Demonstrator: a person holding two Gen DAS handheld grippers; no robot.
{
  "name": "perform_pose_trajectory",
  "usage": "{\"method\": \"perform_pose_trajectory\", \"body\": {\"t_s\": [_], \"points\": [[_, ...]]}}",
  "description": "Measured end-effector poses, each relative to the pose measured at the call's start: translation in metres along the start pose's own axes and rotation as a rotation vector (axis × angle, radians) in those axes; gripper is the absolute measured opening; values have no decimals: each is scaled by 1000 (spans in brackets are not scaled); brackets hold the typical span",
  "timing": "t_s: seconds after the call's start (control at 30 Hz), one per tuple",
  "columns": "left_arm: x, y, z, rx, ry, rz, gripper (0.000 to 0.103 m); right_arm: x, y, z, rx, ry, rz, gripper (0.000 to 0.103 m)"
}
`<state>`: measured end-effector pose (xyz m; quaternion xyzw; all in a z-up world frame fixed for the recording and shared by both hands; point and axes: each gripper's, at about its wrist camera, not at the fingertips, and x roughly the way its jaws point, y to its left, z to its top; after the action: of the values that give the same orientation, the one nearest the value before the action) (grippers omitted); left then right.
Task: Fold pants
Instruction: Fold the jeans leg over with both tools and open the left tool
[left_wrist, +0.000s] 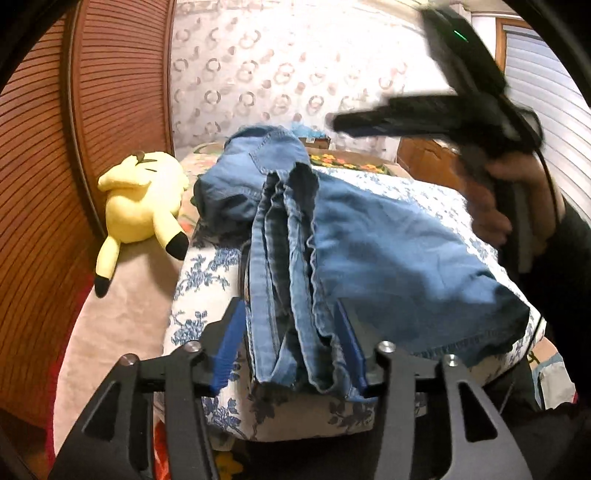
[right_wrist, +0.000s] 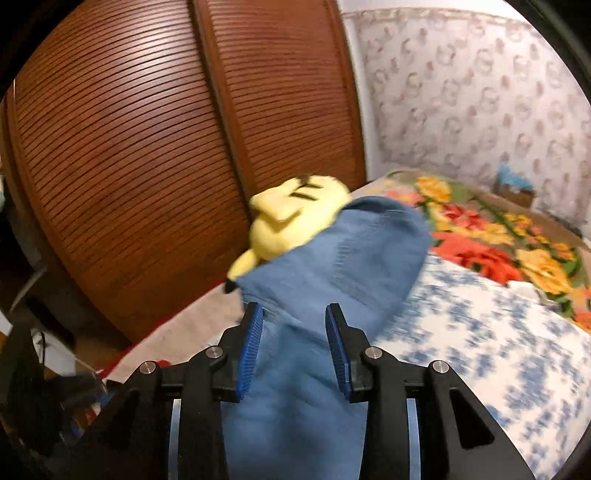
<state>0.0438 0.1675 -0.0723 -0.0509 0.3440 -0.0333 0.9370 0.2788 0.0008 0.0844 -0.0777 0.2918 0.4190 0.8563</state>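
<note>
Left wrist view, far left: louvred wooden doors (left_wrist: 110, 92), with a yellow plush toy (left_wrist: 142, 206) lying at their foot on the pale bed cover. Centre: the blue denim pants (left_wrist: 369, 236), folded into a thick bundle, rest on a blue-and-white floral pillow (left_wrist: 207, 280); bunched hems and seams run toward the camera. Foreground: the left gripper (left_wrist: 291, 350) stands partly open, its blue pads (left_wrist: 229, 347) on either side of the gathered edge of the pants; the cloth lies between the jaws, and the left pad shows a gap to it, so no clamping is evident. Right: a hand (left_wrist: 513, 206) holds the right gripper's black handle, blurred by motion, above the far side of the pants; from this view its jaw state cannot be told. Right wrist view, left: the same louvred doors (right_wrist: 147, 147). Centre: the plush toy (right_wrist: 291, 218) lies just behind the pants (right_wrist: 332, 266), which extend from between the jaws toward the back of the bed. The right gripper (right_wrist: 295, 339) is partly open; denim passes between its blue pads (right_wrist: 251, 350), which stand clear of the cloth on both sides. Right: the floral pillow (right_wrist: 480, 332), and beyond it a bright flowered blanket (right_wrist: 498, 236) against patterned wallpaper (right_wrist: 480, 92).
</note>
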Motion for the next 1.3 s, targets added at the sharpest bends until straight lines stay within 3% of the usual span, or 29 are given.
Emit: {"method": "perform_pose_trajectory", "body": {"t_s": [0.07,0.2,0.33,0.43,0.73,0.97,1.13,1.23,1.27,1.3], "points": [[-1,-2,3,10,-9,-2,56,-22,-12,-18,15,-8,-24,41],[-2,-6,8,19,-33,-20,78,-65,-45,-66,52,3,-130,44],[3,-17,13,31,-38,-28,79,-96,-76,-107,100,38,-223,44],[9,-27,15,40,-28,-32,79,-109,-96,-127,166,67,-238,44],[23,-43,14,67,11,-38,79,-52,-128,-131,243,149,-170,44],[37,-41,9,70,48,-27,79,-17,-149,-125,288,164,-91,44],[46,-31,2,47,71,-15,79,7,-157,-118,314,186,-91,44],[50,-27,-2,39,82,-16,79,15,-162,-116,340,182,-79,33],[50,-26,-3,37,83,-17,79,16,-160,-115,338,179,-90,15],[50,-25,-3,35,82,-22,79,14,-157,-115,329,171,-102,11]]}}
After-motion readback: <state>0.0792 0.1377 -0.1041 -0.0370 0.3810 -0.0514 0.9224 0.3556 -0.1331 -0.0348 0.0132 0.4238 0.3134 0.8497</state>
